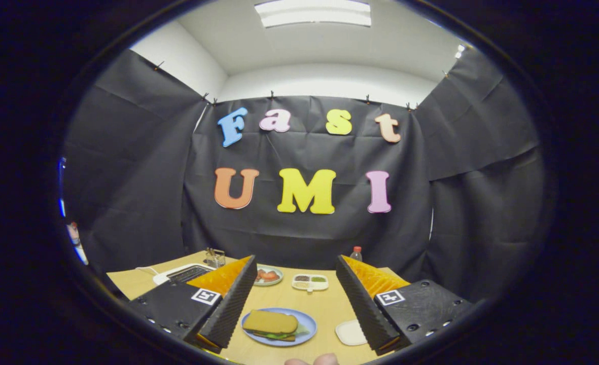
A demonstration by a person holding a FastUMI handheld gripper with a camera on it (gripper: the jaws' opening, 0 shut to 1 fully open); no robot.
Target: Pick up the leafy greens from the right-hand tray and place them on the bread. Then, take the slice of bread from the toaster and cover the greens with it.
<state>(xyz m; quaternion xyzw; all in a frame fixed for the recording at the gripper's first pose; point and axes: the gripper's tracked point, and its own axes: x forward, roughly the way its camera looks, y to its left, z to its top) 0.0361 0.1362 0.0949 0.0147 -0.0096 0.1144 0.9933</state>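
Seemingly finished: top bread slice [270,321] covers the greens [277,335] on the plate [307,320] between my fingers. My hand-held gripper [296,304] hangs apart, empty, above the table [324,304]; nothing left but withdrawing.

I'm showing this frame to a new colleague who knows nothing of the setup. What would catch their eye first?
First, the open gripper, its two fingers spread wide with nothing held. Between them on the wooden table sits a blue plate with a sandwich: bread on top, greens peeking out beneath. Beyond the left finger is a white toaster, and past the fingertips a small dish of red food beside a divided tray.
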